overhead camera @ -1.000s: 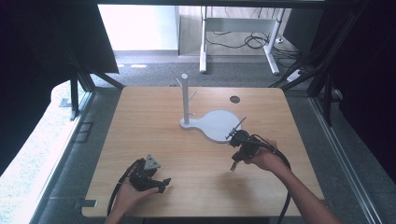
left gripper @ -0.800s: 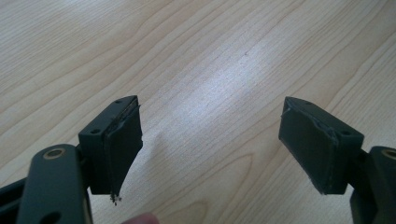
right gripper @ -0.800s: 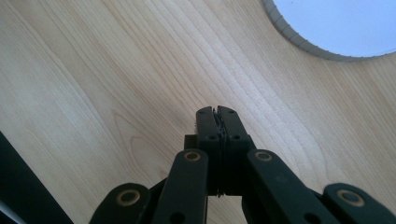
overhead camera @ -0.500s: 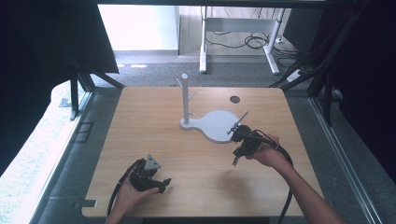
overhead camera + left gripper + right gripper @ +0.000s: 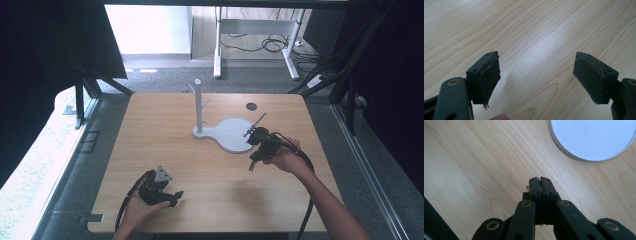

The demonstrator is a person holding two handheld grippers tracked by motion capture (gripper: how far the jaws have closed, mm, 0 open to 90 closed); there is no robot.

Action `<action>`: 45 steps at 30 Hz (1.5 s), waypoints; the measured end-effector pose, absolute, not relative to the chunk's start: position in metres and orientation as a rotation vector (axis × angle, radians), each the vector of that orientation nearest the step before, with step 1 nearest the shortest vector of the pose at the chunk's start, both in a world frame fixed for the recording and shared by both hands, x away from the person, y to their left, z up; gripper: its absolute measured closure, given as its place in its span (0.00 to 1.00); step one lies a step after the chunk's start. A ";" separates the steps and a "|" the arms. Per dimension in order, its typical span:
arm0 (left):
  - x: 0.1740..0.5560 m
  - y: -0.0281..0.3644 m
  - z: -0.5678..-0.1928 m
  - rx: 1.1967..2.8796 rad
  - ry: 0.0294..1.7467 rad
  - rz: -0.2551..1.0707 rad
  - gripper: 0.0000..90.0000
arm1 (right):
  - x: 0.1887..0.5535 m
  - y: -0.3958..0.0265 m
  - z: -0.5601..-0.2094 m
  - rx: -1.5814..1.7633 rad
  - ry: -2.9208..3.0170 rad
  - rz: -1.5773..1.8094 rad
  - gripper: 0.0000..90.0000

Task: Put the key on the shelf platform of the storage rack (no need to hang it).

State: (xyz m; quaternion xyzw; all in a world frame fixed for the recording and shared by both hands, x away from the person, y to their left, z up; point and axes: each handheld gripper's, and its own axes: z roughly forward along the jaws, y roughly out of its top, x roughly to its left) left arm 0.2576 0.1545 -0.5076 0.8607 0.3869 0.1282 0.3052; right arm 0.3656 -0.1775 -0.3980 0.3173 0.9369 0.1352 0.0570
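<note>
White stand base (image 5: 232, 135) bare; right gripper (image 5: 251, 166) closed nearby.

No legible text, label, brand, number or sign on any surface

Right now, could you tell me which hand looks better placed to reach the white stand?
The right. The right gripper hovers beside the white stand's round base, jaws shut; the left gripper sits near the table's front edge, jaws open, farther away.
</note>
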 end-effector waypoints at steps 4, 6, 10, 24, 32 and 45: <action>0.257 0.154 -0.507 2.279 1.022 0.340 0.24 | 0.369 -0.177 -0.395 0.958 2.837 0.407 0.99; 0.257 0.154 -0.508 2.281 1.023 0.337 0.24 | 0.371 -0.177 -0.394 0.958 2.837 0.409 0.99; 0.258 0.154 -0.509 2.287 1.021 0.335 0.24 | 0.374 -0.176 -0.392 0.964 2.831 0.408 0.99; 0.258 0.154 -0.509 2.289 1.023 0.329 0.24 | 0.385 -0.171 -0.386 0.963 2.830 0.409 0.99; 0.258 0.154 -0.509 2.287 1.027 0.331 0.24 | 0.389 -0.169 -0.382 0.961 2.828 0.415 0.99; 0.258 0.153 -0.509 2.290 1.024 0.332 0.24 | 0.396 -0.162 -0.381 0.961 2.837 0.416 0.99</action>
